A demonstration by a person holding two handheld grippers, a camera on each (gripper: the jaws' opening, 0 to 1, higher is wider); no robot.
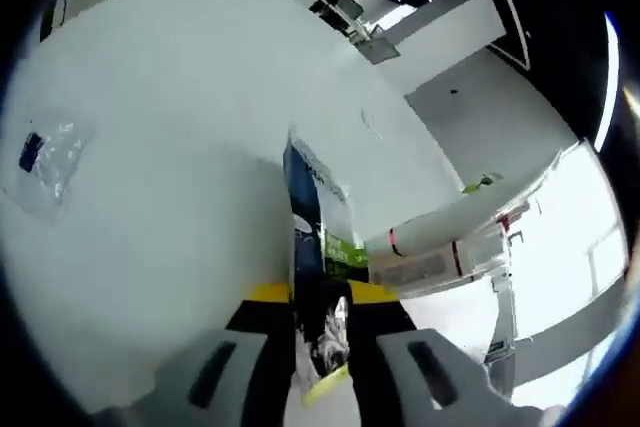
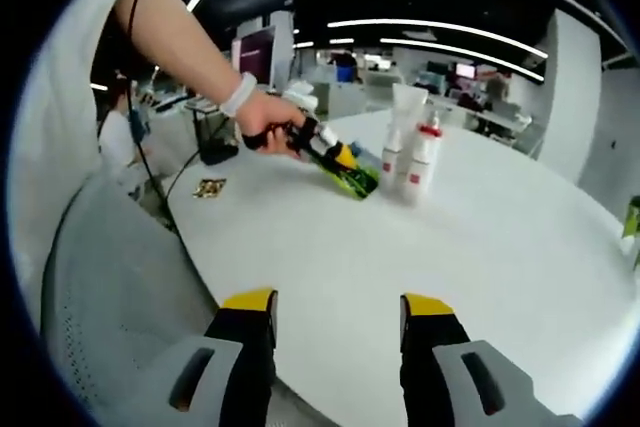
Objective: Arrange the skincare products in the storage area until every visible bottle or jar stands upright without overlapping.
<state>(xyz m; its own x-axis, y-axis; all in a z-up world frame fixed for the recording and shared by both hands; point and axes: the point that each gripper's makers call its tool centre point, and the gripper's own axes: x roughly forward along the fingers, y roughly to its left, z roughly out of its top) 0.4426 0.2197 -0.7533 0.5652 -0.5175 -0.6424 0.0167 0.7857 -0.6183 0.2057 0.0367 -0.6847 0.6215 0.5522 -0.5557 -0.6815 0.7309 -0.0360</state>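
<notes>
- Left gripper [image 1: 320, 372]: jaws closed on a flat blue, white and green skincare packet [image 1: 318, 247], which extends forward from between the jaws over the white surface [image 1: 180, 127].
- A clear plastic bag [image 1: 45, 162] lies well to the left of the jaws.
- Right gripper [image 2: 335, 332]: jaws wide apart, holding nothing, above the surface edge.
- Ahead of the right jaws, a white tube [image 2: 400, 132] and a white pump bottle [image 2: 425, 157] stand upright, touching.
- A hand [image 2: 265, 117] holds the left gripper just beside them.

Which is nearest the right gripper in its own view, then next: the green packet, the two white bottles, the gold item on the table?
1. Gold item, far left.
2. Green packet, centre, held by the left gripper.
3. White bottles, right of centre; nearly level with the packet.
</notes>
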